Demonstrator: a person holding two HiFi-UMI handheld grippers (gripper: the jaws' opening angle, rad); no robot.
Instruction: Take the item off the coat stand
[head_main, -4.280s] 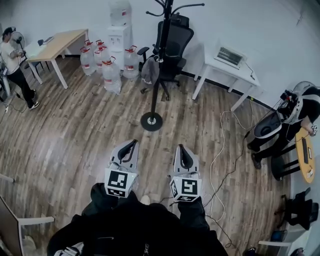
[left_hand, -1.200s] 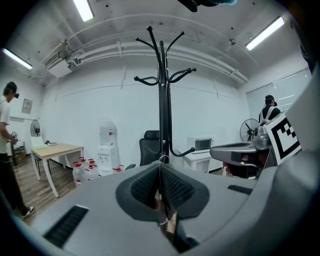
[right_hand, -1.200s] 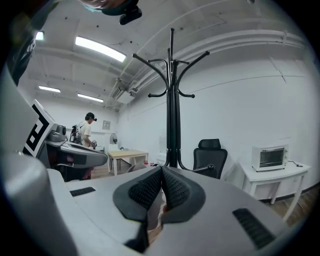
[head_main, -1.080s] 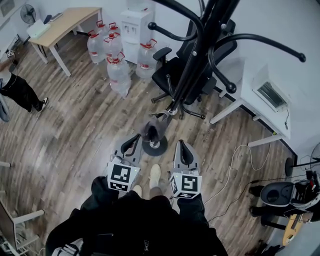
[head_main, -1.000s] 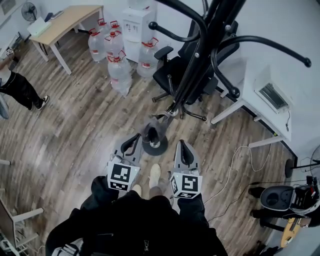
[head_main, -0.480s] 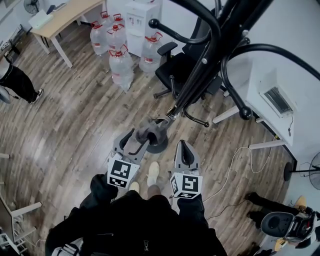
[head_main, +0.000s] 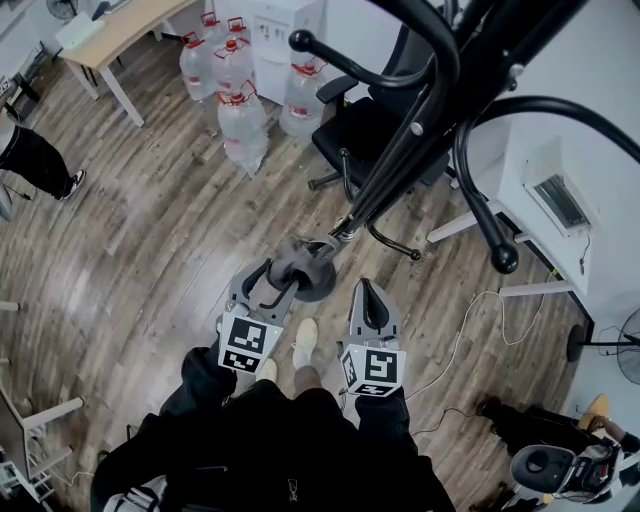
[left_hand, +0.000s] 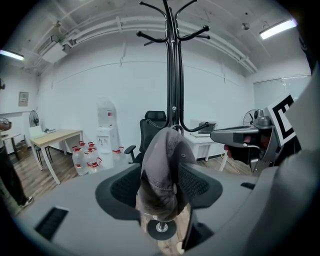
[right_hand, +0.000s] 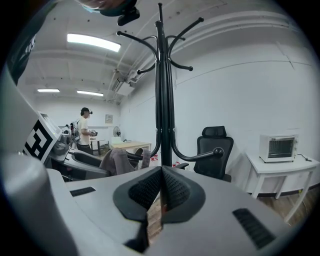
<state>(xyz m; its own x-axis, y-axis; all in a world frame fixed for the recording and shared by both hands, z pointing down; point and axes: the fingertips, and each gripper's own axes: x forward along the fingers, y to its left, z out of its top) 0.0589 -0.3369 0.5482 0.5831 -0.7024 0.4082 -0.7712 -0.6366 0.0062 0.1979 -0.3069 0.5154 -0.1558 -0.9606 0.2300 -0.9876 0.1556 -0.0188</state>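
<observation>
A grey cap (head_main: 293, 262) hangs on a low hook of the black coat stand (head_main: 420, 130), just above the stand's round base (head_main: 318, 287). My left gripper (head_main: 275, 276) reaches up to it. Its jaws are opening, and the cap (left_hand: 162, 175) hangs between the wide-apart pads, which do not press on it. My right gripper (head_main: 364, 289) is held beside it to the right, shut and empty, pointing at the stand's pole (right_hand: 162, 100). The cap (right_hand: 117, 160) and the left gripper show at the left of the right gripper view.
Several water bottles (head_main: 240, 105) and a dispenser (head_main: 285, 25) stand behind the stand on the left, with a black office chair (head_main: 370, 130) next to them. A white table (head_main: 540, 150) carries a microwave (head_main: 560, 205). A cable (head_main: 460, 340) lies on the wood floor. A person (head_main: 35, 160) stands far left.
My left gripper's jaws have gone from shut to wide apart, and the cap is now between them. I have come closer to the stand. The right gripper stays shut.
</observation>
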